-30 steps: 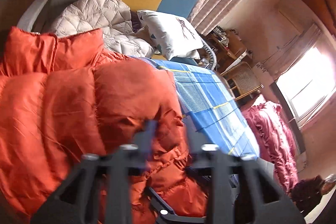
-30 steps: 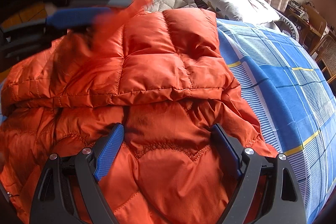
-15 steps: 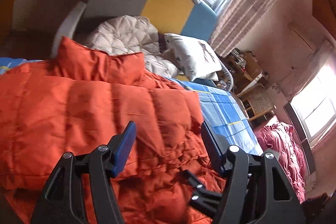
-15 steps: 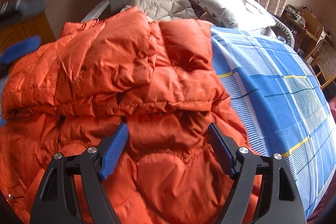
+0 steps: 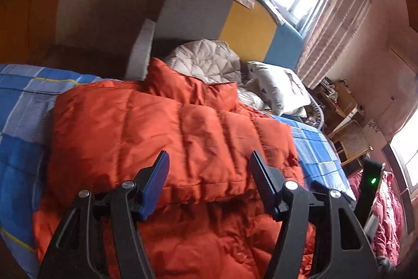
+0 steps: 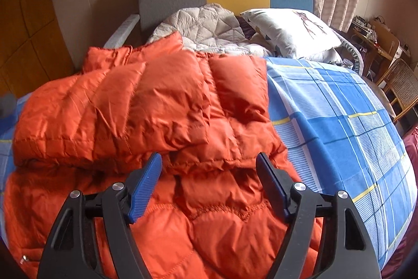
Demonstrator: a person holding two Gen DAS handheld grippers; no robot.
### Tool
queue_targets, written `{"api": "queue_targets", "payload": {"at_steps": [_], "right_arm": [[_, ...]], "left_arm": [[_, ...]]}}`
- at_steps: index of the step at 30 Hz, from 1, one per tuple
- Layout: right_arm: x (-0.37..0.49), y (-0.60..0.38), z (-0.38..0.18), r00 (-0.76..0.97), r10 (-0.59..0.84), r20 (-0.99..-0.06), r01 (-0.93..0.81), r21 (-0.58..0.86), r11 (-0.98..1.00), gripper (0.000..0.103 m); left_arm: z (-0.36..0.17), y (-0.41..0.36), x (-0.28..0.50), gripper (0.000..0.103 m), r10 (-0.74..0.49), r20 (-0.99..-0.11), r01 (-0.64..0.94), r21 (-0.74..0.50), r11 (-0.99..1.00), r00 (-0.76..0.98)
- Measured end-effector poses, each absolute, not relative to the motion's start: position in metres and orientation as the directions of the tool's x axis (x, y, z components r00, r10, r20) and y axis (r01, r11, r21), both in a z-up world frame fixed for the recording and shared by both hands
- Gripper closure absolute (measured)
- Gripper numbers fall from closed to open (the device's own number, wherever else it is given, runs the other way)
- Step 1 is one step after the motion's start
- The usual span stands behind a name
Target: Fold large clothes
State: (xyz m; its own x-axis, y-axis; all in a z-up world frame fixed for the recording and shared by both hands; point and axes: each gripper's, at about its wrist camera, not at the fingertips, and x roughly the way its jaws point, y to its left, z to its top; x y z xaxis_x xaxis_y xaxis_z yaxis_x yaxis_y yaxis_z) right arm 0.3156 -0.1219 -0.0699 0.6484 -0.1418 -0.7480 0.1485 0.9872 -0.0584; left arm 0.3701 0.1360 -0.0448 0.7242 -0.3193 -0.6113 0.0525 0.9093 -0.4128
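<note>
An orange quilted down jacket point(image 6: 162, 122), puffy and shiny, is spread on the blue checked bedsheet point(image 6: 339, 117), its upper part folded over the lower. The right gripper point(image 6: 209, 182) is seen above it, jaws closing but apart, nothing pinched. The left gripper point(image 5: 207, 182) is held spread, empty. At 12 o'clock a beige quilted blanket point(image 6: 206, 25) and a white pillow point(image 6: 290, 30) are lying. Only in the left view a dark red padded garment point(image 5: 386, 213) is shown at 4 o'clock.

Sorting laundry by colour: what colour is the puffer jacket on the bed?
Orange puffer jacket, plain and quilted; clearest in the right wrist view.
</note>
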Motion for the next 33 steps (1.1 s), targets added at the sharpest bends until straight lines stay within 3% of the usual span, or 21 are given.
{"api": "queue_targets", "payload": {"at_steps": [8,14,16,18,20,27,33], "right_arm": [[0.347,-0.148,-0.059,0.672,0.009,-0.741,0.217,0.209,0.954,0.027],[0.378,-0.152,-0.077,0.618,0.065,-0.783,0.258,0.280,0.925,0.026],[0.384,-0.151,-0.084,0.606,0.088,-0.791,0.262,0.303,0.916,0.044],[0.388,-0.147,-0.084,0.599,0.125,-0.791,0.230,0.319,0.919,0.073],[0.386,-0.140,-0.077,0.612,0.127,-0.780,0.192,0.303,0.933,0.093],[0.367,-0.147,-0.051,0.674,0.041,-0.738,0.183,0.220,0.958,0.098],[0.367,-0.163,-0.068,0.634,-0.023,-0.773,0.230,0.160,0.960,0.098]], "left_arm": [[-0.069,0.192,0.338,0.040,-0.232,-0.610,-0.064,-0.424,0.904,0.758],[-0.086,0.226,0.328,0.040,-0.192,-0.624,-0.130,-0.433,0.892,0.757],[-0.090,0.233,0.325,0.040,-0.185,-0.628,-0.144,-0.435,0.889,0.756],[-0.091,0.242,0.322,0.040,-0.173,-0.627,-0.159,-0.437,0.885,0.760],[-0.091,0.247,0.320,0.040,-0.165,-0.626,-0.169,-0.439,0.883,0.762],[-0.086,0.262,0.318,0.044,-0.128,-0.624,-0.202,-0.430,0.880,0.771],[-0.076,0.247,0.333,0.049,-0.116,-0.633,-0.178,-0.382,0.907,0.765]]}}
